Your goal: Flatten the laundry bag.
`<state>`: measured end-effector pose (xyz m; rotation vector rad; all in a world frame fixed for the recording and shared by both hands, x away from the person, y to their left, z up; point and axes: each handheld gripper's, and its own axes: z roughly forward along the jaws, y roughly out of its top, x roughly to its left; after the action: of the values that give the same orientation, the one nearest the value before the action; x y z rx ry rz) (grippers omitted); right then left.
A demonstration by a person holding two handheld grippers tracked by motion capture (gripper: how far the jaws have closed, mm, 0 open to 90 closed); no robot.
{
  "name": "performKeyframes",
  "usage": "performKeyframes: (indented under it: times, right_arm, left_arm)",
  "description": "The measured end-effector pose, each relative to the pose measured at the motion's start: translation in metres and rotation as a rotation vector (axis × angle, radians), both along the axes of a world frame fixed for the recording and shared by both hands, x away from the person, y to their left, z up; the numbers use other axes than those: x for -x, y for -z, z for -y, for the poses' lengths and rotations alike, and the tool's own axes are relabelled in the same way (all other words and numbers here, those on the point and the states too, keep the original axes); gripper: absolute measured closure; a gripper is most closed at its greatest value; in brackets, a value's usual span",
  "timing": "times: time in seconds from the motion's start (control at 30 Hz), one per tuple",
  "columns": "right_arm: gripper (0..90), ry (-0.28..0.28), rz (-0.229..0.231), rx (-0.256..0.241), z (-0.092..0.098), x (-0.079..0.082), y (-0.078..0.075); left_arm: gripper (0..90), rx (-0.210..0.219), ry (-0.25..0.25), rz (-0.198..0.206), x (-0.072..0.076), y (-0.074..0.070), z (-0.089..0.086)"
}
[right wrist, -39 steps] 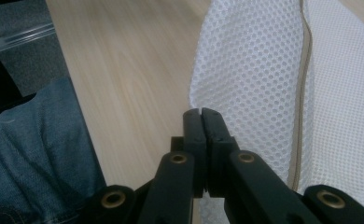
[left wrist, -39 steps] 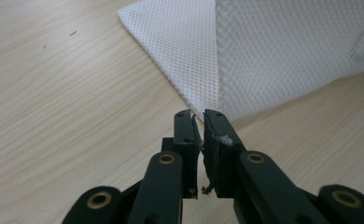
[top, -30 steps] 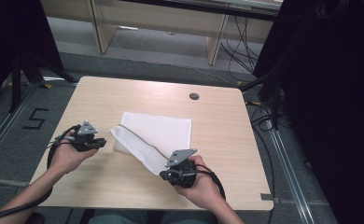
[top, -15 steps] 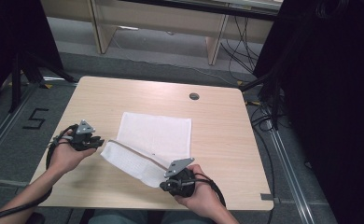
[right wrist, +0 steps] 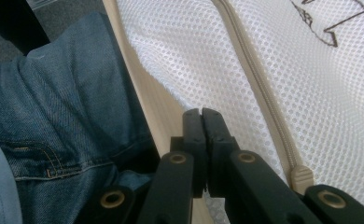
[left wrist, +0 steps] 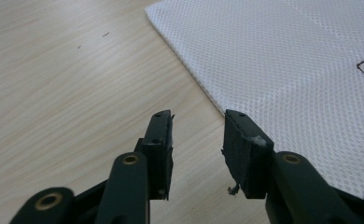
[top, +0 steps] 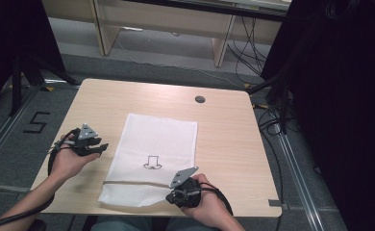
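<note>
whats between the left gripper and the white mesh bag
Only bare wooden table lies between the left gripper and the mesh bag edge, as the left gripper view shows.

We look along the right gripper, its jaws pressed together over the white mesh bag at the tabletop's near edge. A beige zipper runs alongside (its pull beside the jaws). Jeans show beyond the edge.
</note>
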<state>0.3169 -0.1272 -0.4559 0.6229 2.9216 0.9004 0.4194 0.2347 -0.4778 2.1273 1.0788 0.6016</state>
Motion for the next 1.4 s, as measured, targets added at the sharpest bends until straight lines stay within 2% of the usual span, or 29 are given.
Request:
performKeyframes:
  times: [0.03,0.07,0.1,0.13,0.2,0.23,0.27,0.3,0.33,0.37,0.4,0.43,0.5,0.53,0.57,0.6,0.63,0.67,0.7,0.73,0.77,0.83,0.9,0.93,1.03,1.1,1.2,1.27,1.4]
  right_arm:
    - [89.8,0.000,0.000,0.000,0.000,0.000,0.000]
    - [89.3,0.001,-0.001,0.001,0.000,0.000,0.002]
    - [88.3,0.003,-0.003,0.004,0.000,0.000,0.002]
    - [85.7,0.011,-0.008,0.003,0.000,-0.001,0.003]
    - [77.8,0.012,0.005,-0.001,0.002,-0.001,0.001]
    - [76.0,0.031,-0.006,-0.010,0.002,0.000,-0.003]
    - [76.0,0.031,-0.006,-0.010,0.002,0.000,-0.003]
    - [72.1,0.031,0.021,-0.047,0.005,-0.004,-0.009]
    - [72.1,0.031,0.021,-0.047,0.005,-0.004,-0.009]
    - [70.2,0.081,0.031,-0.078,0.010,-0.008,-0.016]
    - [69.6,0.115,0.048,-0.087,0.013,-0.011,-0.018]
    - [69.6,0.115,0.048,-0.087,0.013,-0.011,-0.018]
    - [70.5,0.189,0.033,-0.083,0.020,-0.017,-0.019]
    - [73.3,0.239,0.020,-0.048,0.026,-0.025,-0.015]
    - [74.8,0.267,0.017,-0.036,0.029,-0.028,-0.011]
    - [74.8,0.267,0.017,-0.036,0.029,-0.028,-0.011]
    - [77.7,0.275,0.009,-0.015,0.032,-0.033,-0.007]
    - [83.0,0.309,-0.034,-0.002,0.037,-0.038,-0.002]
    - [85.4,0.314,-0.033,0.004,0.039,-0.041,0.000]
    - [85.4,0.314,-0.033,0.004,0.039,-0.041,0.000]
    - [90.0,0.334,-0.045,0.021,0.041,-0.044,0.002]
    - [90.0,0.332,-0.037,0.029,0.042,-0.046,0.003]
    - [90.0,0.343,-0.050,0.053,0.040,-0.049,0.007]
    - [90.0,0.343,-0.050,0.053,0.040,-0.049,0.007]
    - [90.0,0.344,-0.073,0.071,0.035,-0.051,0.014]
    - [90.0,0.340,-0.074,0.085,0.033,-0.052,0.018]
    - [90.0,0.338,-0.062,0.099,0.033,-0.055,0.019]
    - [90.0,0.340,-0.063,0.112,0.032,-0.057,0.020]
    - [90.0,0.339,-0.071,0.133,0.030,-0.060,0.025]
  left_arm:
    - [60.2,0.000,0.000,0.000,0.000,0.000,0.000]
    - [60.2,0.036,-0.019,0.015,0.000,0.002,0.003]
    - [59.6,-0.002,0.015,-0.001,0.000,0.000,0.001]
    - [58.9,0.027,0.004,0.010,0.001,0.002,0.004]
    - [56.8,0.007,0.039,0.000,0.002,0.000,0.006]
    - [55.8,0.040,0.026,0.015,0.002,0.001,0.009]
    - [54.9,0.040,0.026,0.015,0.002,0.001,0.009]
    - [53.9,0.024,0.051,0.015,0.003,-0.001,0.010]
    - [53.8,0.024,0.051,0.015,0.003,-0.001,0.010]
    - [53.2,0.021,0.063,0.008,0.003,-0.002,0.011]
    - [52.6,0.054,0.054,0.021,0.004,0.000,0.014]
    - [52.6,0.064,0.051,0.020,0.006,0.000,0.017]
    - [50.9,0.091,0.081,0.020,0.009,0.000,0.022]
    - [51.1,0.095,0.108,0.004,0.010,-0.001,0.024]
    - [49.9,0.119,0.121,0.000,0.012,0.000,0.027]
    - [49.9,0.133,0.127,-0.008,0.014,0.000,0.030]
    - [49.8,0.126,0.140,-0.016,0.015,0.000,0.032]
    - [52.5,0.120,0.151,-0.023,0.017,0.001,0.034]
    - [57.5,0.103,0.196,-0.036,0.024,0.002,0.038]
    - [62.7,0.103,0.196,-0.036,0.024,0.002,0.038]
    - [66.2,0.072,0.236,-0.062,0.032,0.005,0.041]
    - [69.1,0.054,0.260,-0.071,0.036,0.005,0.042]
    - [79.0,0.048,0.284,-0.119,0.046,0.008,0.046]
    - [81.5,0.048,0.284,-0.119,0.046,0.008,0.046]
    - [84.7,0.025,0.310,-0.147,0.052,0.010,0.051]
    - [86.0,-0.015,0.335,-0.160,0.053,0.013,0.055]
    - [86.2,-0.034,0.338,-0.181,0.053,0.016,0.058]
    - [86.2,-0.065,0.354,-0.182,0.053,0.018,0.060]
    - [86.3,-0.095,0.369,-0.198,0.052,0.022,0.064]
